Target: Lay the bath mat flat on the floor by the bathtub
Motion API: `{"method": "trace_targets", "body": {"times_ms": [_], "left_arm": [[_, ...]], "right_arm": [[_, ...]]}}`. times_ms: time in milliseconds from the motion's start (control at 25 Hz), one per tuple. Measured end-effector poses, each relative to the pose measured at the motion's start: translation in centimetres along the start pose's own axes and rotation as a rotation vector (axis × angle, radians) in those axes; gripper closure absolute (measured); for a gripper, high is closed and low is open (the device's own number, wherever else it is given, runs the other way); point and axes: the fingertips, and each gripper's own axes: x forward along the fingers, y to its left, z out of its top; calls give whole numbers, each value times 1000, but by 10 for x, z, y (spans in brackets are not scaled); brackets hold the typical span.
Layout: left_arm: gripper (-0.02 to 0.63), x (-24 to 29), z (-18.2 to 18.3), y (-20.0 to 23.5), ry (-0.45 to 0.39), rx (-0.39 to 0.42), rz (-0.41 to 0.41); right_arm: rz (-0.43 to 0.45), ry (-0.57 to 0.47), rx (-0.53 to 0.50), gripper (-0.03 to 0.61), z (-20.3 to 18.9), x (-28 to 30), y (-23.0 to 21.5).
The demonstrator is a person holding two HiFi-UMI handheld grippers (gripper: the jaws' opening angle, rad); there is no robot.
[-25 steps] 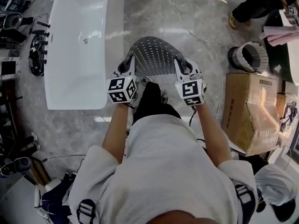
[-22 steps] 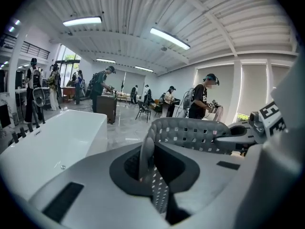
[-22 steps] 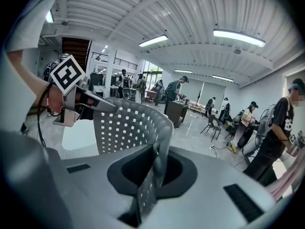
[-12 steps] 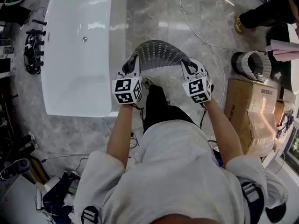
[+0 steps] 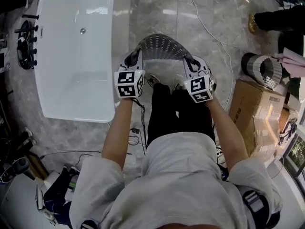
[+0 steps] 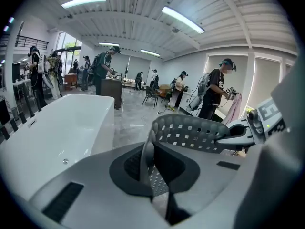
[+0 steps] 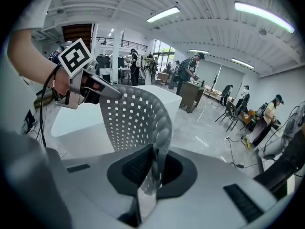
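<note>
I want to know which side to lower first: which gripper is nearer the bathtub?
Left. The left gripper, shut on the bath mat, hangs beside the bathtub; the right gripper grips the mat's other end, farther off, nearer the cardboard box.

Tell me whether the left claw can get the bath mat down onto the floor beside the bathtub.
Probably yes. The left claw is shut on the bath mat, and the floor beside the bathtub looks bare there; the right claw grips its other end.
</note>
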Motion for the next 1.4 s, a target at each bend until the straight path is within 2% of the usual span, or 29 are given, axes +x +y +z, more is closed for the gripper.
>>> {"method": "trace_targets", "body": {"times_ms": [280,440,760,880,1120,1400], "left_arm": [[586,52,-43,25,45,-12,51],[586,85,-75,38,80,-18,81],[586,127,-118,70,136,30,125],[586,134,-129,75,142,10,166],[586,158,-139,80,138,10,240],[586,194,-113,87,126,36,248]], "right_arm": [[51,15,-29,555,-42,59,15],[66,56,20,555,-76,90,25],[170,44,69,555,-99,140,54],[223,45,76,555,-107,149,60],[253,7,95,555,-112,173,44],[221,-53,60,555,-99,204,-7]]}}
